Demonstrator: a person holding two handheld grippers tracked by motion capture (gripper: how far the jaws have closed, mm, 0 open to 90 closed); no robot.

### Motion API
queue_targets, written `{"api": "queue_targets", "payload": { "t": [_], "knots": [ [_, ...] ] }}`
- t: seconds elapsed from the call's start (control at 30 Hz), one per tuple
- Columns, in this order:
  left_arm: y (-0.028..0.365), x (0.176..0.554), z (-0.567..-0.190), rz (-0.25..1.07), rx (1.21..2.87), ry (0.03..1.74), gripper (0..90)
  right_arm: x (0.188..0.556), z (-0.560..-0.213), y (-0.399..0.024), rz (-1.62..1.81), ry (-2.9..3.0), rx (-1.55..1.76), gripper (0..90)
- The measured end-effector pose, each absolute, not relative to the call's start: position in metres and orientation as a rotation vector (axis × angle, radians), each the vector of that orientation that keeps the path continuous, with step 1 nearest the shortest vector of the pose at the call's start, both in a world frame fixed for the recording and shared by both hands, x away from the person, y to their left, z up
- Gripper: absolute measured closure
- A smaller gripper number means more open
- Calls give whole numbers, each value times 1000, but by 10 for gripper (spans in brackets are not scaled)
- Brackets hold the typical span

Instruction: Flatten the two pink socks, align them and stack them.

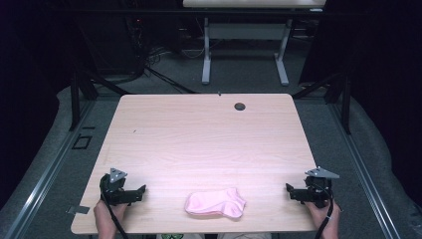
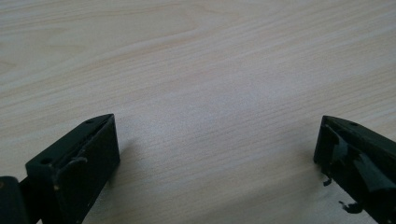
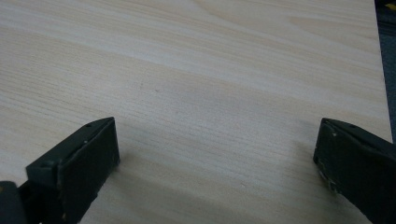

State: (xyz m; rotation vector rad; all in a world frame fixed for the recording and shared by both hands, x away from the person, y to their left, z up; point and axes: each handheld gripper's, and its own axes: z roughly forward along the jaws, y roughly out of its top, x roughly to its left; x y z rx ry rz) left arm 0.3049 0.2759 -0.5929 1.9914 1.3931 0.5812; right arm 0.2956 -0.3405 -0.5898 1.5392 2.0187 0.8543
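Pink sock (image 1: pixel 215 203) is lying limp at the table's (image 1: pixel 199 134) near edge between the left gripper (image 1: pixel 141 191) and right gripper (image 1: pixel 289 190), both gaping wide and empty, so a careless swipe is risking dragging it off.

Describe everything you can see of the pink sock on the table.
The small pink fabric sock looks soft and slightly fuzzy, an ankle-length kind, lying flat and a little rumpled on the light wooden table. It sits near the table's front edge, roughly midway between the two grippers. Its rounder, wider end points left, and the right end looks folded or bunched. Only the tabletop touches it; both grippers are well apart from it. No pattern or marking can be made out.
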Motion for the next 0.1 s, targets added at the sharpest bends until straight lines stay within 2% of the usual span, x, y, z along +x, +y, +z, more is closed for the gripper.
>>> {"api": "queue_targets", "payload": {
  "t": [0.1],
  "knots": [
    [276, 305, -593, 580, 1990, 1395, 2, 295, -590, -340, 854, 2010, 1546, 0]
  ]
}}
